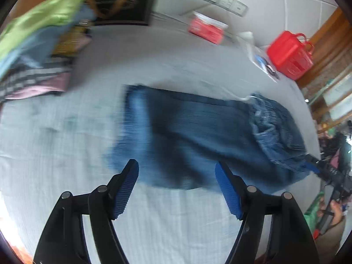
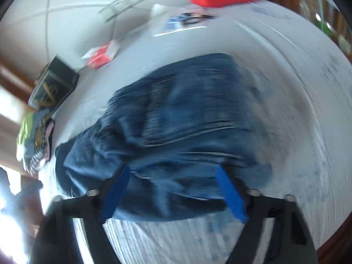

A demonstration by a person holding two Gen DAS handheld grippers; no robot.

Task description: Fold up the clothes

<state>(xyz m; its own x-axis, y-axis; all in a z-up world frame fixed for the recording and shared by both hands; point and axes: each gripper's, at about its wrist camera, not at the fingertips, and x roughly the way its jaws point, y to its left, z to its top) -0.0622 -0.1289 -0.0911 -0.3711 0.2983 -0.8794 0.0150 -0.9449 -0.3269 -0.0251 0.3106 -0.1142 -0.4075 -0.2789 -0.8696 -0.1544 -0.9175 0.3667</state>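
Left wrist view: folded blue jeans (image 1: 198, 136) flat on pale grey bed sheet (image 1: 66, 143), just ahead of left gripper (image 1: 177, 171), jaws spread wide, nothing between blue pads (image 1: 125, 191). Waistband end toward right edge, touching right gripper's tip (image 1: 313, 165). Stack of folded clothes (image 1: 37, 50) well apart at upper left, beside dark bag (image 1: 123, 2). Red basket (image 1: 290, 55) and red box (image 1: 206, 29) near far edge. Right wrist view, heavily blurred: right gripper (image 2: 173, 176) spread apart, jeans (image 2: 180, 127) bunched between and over its fingers (image 2: 231, 195); actual hold on fabric unclear.
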